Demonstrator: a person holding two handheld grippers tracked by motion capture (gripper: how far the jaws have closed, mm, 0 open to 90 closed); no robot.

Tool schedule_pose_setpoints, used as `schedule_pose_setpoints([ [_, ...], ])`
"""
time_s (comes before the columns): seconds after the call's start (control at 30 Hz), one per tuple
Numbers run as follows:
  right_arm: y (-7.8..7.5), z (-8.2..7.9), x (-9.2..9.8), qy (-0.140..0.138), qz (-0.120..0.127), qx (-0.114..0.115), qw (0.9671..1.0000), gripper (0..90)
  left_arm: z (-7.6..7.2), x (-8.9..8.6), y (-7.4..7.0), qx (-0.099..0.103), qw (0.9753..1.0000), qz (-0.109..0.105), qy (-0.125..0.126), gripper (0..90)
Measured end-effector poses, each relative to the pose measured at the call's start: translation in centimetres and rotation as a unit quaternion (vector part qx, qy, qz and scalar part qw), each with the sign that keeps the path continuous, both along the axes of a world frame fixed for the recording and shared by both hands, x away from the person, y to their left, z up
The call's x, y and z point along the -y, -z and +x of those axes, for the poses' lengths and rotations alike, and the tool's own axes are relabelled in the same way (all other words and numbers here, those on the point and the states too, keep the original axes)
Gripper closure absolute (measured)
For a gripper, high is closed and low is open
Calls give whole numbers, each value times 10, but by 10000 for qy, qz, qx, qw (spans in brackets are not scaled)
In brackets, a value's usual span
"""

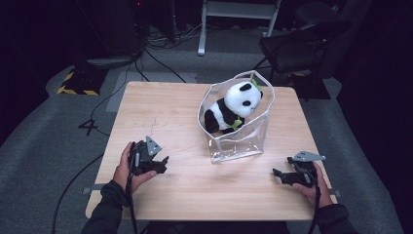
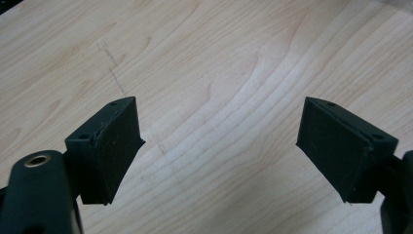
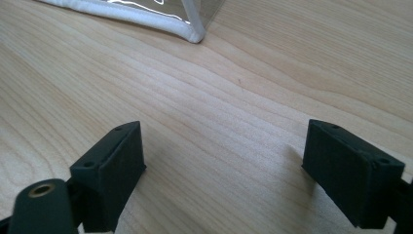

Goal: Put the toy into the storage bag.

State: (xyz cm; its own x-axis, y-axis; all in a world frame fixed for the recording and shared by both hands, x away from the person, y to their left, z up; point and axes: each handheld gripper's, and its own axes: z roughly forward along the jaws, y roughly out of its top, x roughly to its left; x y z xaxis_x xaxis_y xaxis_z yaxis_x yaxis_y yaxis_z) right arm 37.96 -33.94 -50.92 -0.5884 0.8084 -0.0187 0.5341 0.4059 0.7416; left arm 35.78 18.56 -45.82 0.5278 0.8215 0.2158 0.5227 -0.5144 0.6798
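A plush panda [image 1: 233, 108] sits inside a clear plastic bag [image 1: 238, 141] standing toward the far right of the wooden table [image 1: 160, 112]. Both grippers rest near the table's front edge, well apart from the bag — the left gripper [image 1: 157, 165] to its left, the right gripper [image 1: 281, 175] to its right. Each has its jaws spread wide over bare wood, holding nothing; the bag's white-trimmed corner [image 3: 192, 33] lies beyond the right gripper's jaws.

No text, label, brand or number can be read anywhere in these pictures. The clear bag [image 1: 238, 141] beyond the grippers carries no legible print, and the tabletop [image 1: 160, 112] bears only wood grain. The yellow and black hazard stripes [image 1: 75, 90] on the floor are a marking without words.
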Motion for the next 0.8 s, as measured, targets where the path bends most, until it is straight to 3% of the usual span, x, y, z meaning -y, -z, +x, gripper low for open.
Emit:
schedule_pose_setpoints([
  [0.8,0,0,0,-1,0,-1,10000,150,-29,-15,27,-246,9991,-355,38,163],
])
